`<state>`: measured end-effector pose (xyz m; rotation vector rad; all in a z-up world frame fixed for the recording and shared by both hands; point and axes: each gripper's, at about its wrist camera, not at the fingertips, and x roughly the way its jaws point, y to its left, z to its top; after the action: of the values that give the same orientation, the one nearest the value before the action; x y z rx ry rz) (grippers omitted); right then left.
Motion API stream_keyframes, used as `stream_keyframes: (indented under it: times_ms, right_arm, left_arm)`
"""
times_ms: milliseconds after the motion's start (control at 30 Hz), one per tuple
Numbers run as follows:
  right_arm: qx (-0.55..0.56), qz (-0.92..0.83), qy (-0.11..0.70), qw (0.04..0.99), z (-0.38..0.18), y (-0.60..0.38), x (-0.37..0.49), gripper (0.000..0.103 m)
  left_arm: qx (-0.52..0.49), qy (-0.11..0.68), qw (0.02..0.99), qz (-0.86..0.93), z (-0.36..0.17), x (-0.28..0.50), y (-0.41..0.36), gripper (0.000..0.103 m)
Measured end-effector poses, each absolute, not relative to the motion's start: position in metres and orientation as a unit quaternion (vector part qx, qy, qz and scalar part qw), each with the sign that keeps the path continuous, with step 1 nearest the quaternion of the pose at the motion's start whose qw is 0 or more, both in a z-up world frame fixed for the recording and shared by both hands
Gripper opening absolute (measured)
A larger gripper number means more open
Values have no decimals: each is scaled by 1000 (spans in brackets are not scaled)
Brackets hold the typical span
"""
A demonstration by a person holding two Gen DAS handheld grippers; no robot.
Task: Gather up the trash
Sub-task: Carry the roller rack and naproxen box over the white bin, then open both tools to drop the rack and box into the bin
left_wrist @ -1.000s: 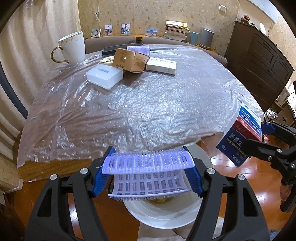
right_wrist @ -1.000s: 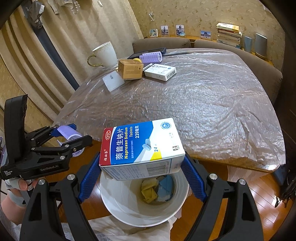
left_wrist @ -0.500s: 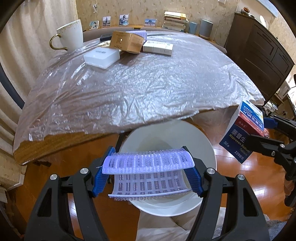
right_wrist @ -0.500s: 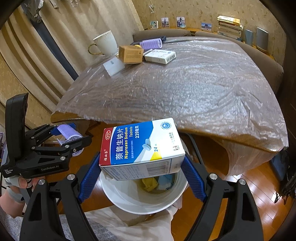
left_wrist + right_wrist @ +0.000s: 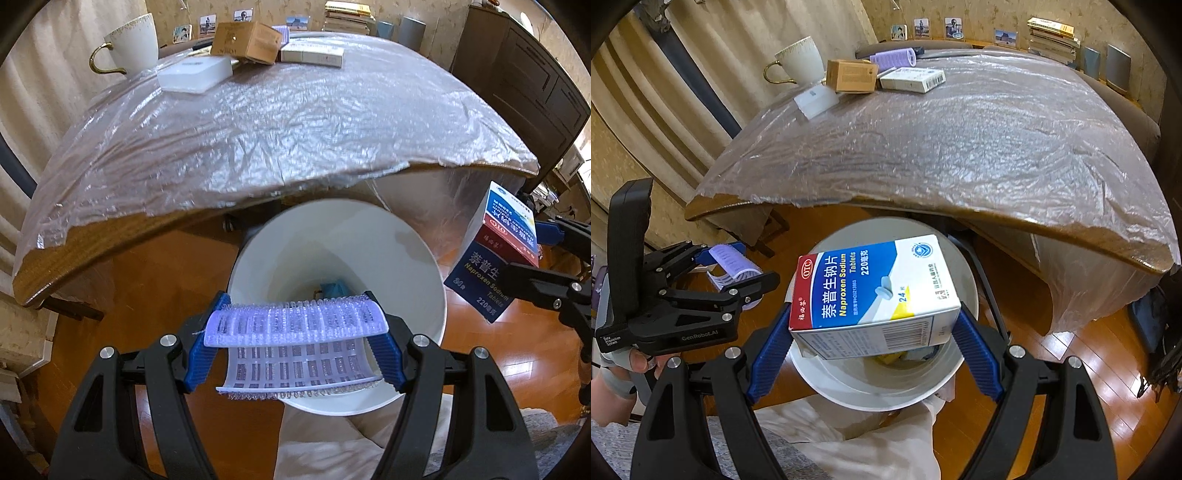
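your left gripper (image 5: pixel 295 343) pinched the purple hair roller (image 5: pixel 295 325) above the near rim of the white bin (image 5: pixel 424 266). your right gripper (image 5: pixel 875 332) clamped the naproxen box (image 5: pixel 875 291) over the same bin, which stood on the floor beside the plastic-covered bench (image 5: pixel 960 140).

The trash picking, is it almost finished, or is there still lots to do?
About halfway. The white bin already holds some scraps at the bottom. Right now the left tongs grip a purple hair roller over the bin, and the right tongs hold a medicine box above it, not yet dropped. Still on the table: a brown box, a white pack, another roller.
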<state>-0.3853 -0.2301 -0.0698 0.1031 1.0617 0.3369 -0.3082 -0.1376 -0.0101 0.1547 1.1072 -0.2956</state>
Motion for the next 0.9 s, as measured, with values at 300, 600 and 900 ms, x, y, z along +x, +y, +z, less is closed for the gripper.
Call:
stream_keyframes:
  times_ms: [300, 600, 900]
  right_arm:
    - [41, 160, 514, 842, -82, -225, -381, 82]
    - [34, 157, 528, 834, -97, -221, -375, 82]
    - [29, 153, 543, 825, -116, -217, -369, 82]
  left_arm:
    - [83, 531, 831, -144, -26, -307, -139, 72]
    - [94, 546, 819, -147, -46, -305, -142, 72]
    - [105, 559, 808, -152, -66, -300, -142, 72]
